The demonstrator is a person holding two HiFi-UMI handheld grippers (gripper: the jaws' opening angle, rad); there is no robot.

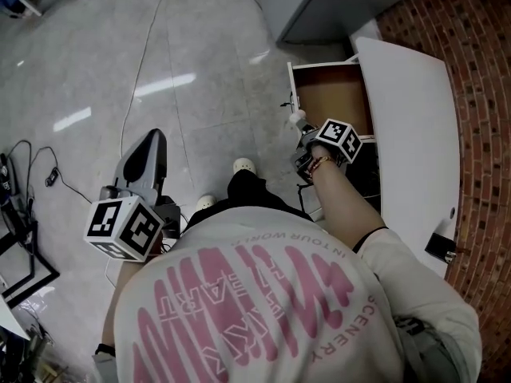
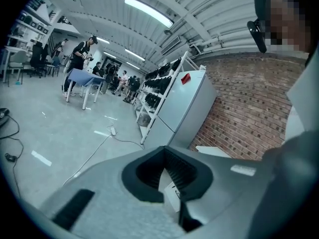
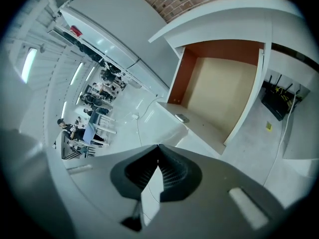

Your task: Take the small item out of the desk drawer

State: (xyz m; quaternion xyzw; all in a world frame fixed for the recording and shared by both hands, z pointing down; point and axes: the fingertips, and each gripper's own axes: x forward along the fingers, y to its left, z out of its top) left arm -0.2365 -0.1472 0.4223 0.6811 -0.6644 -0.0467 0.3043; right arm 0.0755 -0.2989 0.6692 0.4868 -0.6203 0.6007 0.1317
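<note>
Our right tool (image 3: 158, 153) has its jaws pressed together with nothing between them, and its tips aim at the open drawer (image 3: 222, 96) just beyond. In the right gripper view, a small grey piece (image 3: 182, 118) lies up and slightly right of those tips, on the drawer's white front edge near its left corner. We cannot tell whether it is the small item or a fitting of the drawer. It is oblong, with its long axis running from upper left to lower right, along that edge and across the tool's line of approach. The drawer's floor is bare wherever we can see it, so we judge that piece the likeliest target. The jaws would have to spread before taking it. Our left tool (image 2: 164, 153) is also closed and empty. In the head view it hangs at the lower left, well apart from the drawer, which juts from the white table (image 1: 415, 126) at the right. The right hand is plainly nearer.
</note>
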